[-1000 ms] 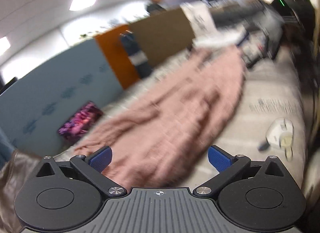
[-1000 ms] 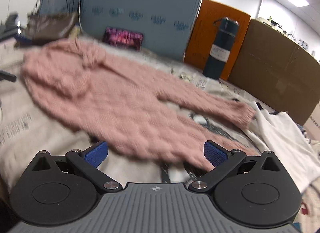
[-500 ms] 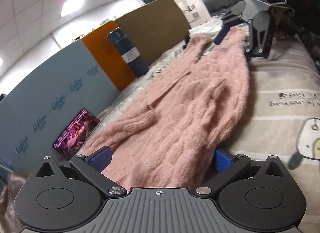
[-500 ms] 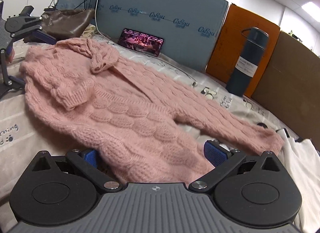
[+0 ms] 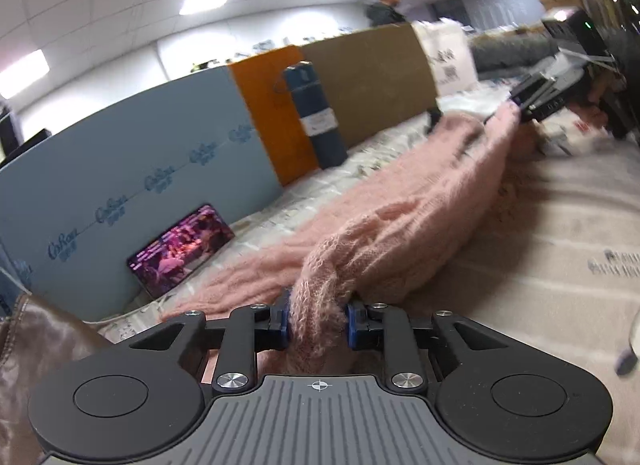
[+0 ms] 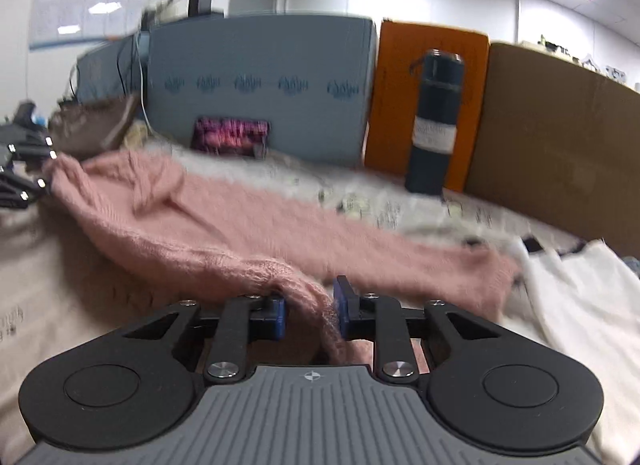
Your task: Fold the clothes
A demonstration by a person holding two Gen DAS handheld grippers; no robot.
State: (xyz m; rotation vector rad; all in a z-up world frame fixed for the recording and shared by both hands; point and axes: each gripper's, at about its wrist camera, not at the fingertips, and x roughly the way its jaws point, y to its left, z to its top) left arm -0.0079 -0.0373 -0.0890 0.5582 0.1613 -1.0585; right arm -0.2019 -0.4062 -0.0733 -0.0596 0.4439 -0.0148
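A pink cable-knit sweater (image 5: 420,209) lies stretched over a pale printed sheet (image 5: 560,265). My left gripper (image 5: 317,323) is shut on a bunched edge of the sweater at one end. My right gripper (image 6: 310,311) is shut on the sweater's edge (image 6: 240,233) at the other end. In the left wrist view the right gripper (image 5: 536,99) shows far right, holding the knit lifted. In the right wrist view the left gripper (image 6: 24,181) shows at the far left edge, with the sweater pulled taut between the two.
A dark blue flask (image 6: 434,121) stands by an orange panel (image 6: 404,97), with a blue panel (image 5: 120,169) and a cardboard sheet (image 6: 560,145) along the back. A phone (image 5: 180,253) leans on the blue panel. A white garment (image 6: 580,305) lies right; a brown bag (image 5: 36,345) left.
Both grippers were open over the sweater; now each has closed on an edge of it. The gripped edges are lifted and the sweater is drawn taut between them.
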